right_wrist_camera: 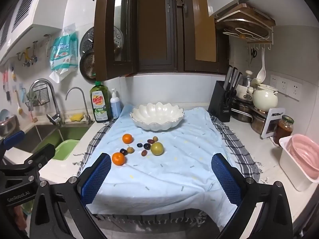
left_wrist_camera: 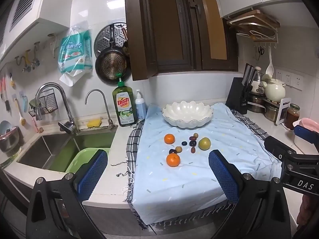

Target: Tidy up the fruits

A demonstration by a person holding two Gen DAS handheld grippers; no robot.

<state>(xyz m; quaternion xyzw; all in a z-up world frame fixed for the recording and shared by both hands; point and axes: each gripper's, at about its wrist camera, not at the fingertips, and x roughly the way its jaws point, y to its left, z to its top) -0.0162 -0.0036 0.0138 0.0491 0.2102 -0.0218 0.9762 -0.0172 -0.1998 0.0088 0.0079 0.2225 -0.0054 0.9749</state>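
While both hand-held tools hover at the counter's edge, the left gripper (left_wrist_camera: 158, 174) and right gripper (right_wrist_camera: 161, 176) stand spread wide, gripping nothing. Beyond them, on a pale blue cloth (left_wrist_camera: 179, 179) laid over a checked towel (left_wrist_camera: 132, 139), fruit lies loose: a near orange (left_wrist_camera: 173, 160), a far orange (left_wrist_camera: 169, 138), a green fruit (left_wrist_camera: 204, 143) and several small dark fruits (left_wrist_camera: 192, 143) between them. Farther back on the cloth sits an empty white scalloped bowl (left_wrist_camera: 187, 114), with a dish soap bottle (left_wrist_camera: 124, 105) to its left.
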